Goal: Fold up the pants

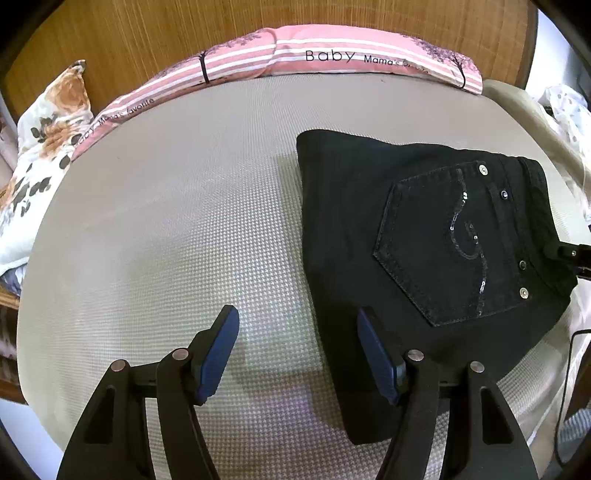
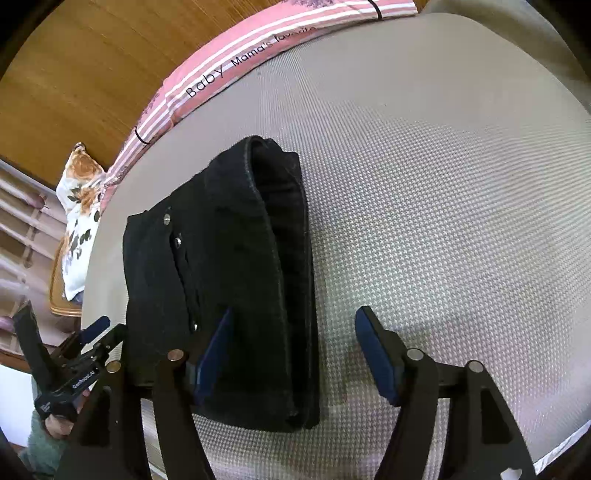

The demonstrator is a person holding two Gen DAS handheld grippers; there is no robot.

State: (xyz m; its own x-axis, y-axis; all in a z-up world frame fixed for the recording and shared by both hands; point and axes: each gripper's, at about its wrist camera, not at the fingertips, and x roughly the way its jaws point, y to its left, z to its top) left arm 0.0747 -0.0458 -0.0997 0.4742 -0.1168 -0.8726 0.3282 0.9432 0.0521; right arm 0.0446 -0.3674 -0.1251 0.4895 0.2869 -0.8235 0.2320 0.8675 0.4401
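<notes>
The black pants (image 1: pixel 424 236) lie folded into a compact stack on the grey mattress (image 1: pixel 166 229), back pocket with a sequin swirl facing up. My left gripper (image 1: pixel 299 350) hovers open at the stack's left near corner, its right pad (image 1: pixel 376 354) over the cloth and its left pad over bare mattress. In the right wrist view the pants (image 2: pixel 221 277) show their layered folded edge. My right gripper (image 2: pixel 293 354) is open, straddling that edge without pressing it: the left pad (image 2: pixel 214 358) is above the cloth, the right pad above the mattress.
A pink striped pillow (image 1: pixel 332 55) lies along the wooden headboard (image 1: pixel 147 33). A floral pillow (image 1: pixel 48 147) sits at the left corner. White dotted fabric (image 1: pixel 565 107) is off the right side. A hand holds the left gripper (image 2: pixel 99 332) beside the bed.
</notes>
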